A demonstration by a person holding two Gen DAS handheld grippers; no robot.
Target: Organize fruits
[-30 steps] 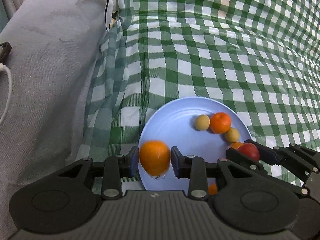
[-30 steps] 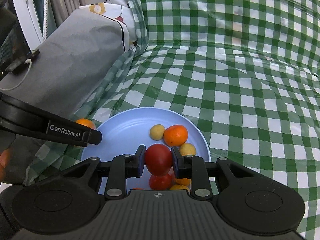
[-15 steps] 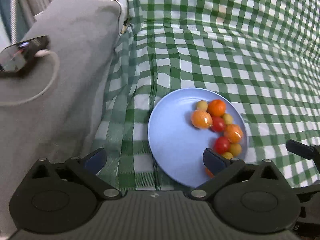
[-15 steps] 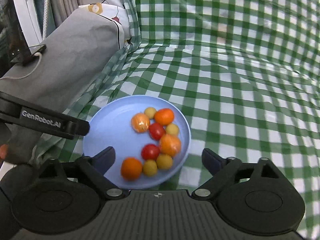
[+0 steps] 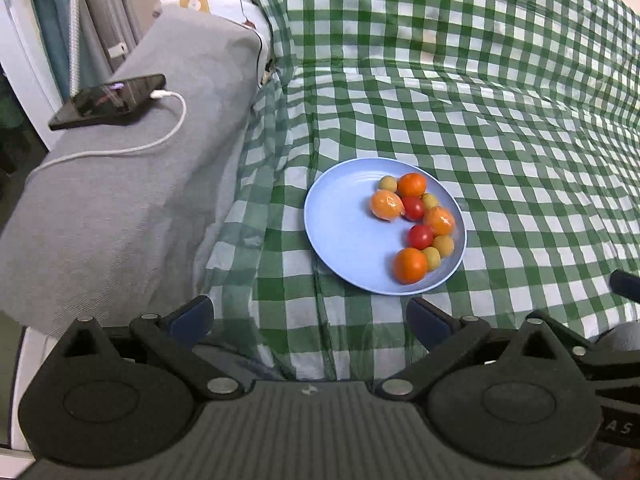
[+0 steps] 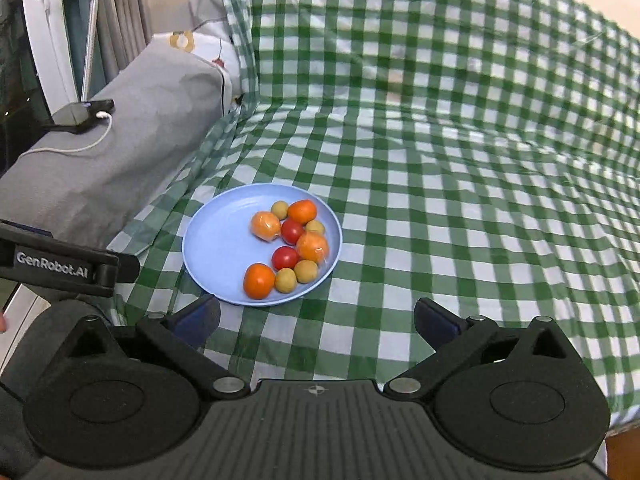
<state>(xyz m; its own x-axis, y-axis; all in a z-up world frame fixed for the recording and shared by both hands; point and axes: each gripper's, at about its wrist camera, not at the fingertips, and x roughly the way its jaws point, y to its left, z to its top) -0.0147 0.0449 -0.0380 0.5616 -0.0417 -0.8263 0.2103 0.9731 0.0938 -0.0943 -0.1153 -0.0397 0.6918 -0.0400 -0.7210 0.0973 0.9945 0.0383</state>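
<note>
A light-blue plate [image 5: 344,216] [image 6: 216,248] lies on the green-checked cloth. On its right half sit several small fruits: oranges [image 5: 409,265] [image 6: 259,281], red tomatoes [image 5: 420,237] [image 6: 285,257] and yellow-green round ones [image 5: 443,245] [image 6: 306,271]. My left gripper [image 5: 308,316] hangs open above and in front of the plate, with nothing between its fingers. My right gripper [image 6: 316,317] is beside it, a little right of the plate; its jaws are opening and hold nothing. A black finger of the left gripper [image 6: 120,266] juts in at the left of the right wrist view.
A grey padded armrest [image 5: 120,200] rises left of the plate. On it lies a dark phone [image 5: 108,100] [image 6: 80,114] with a white cable [image 5: 176,120]. The checked cloth [image 5: 500,140] spreads far to the right and back, folding up at the rear.
Both grippers were shut on fruit over the plate, the left on an orange, the right on a red tomato. Both opened, the fruits now lie on the plate, and both hands pulled back and up.
</note>
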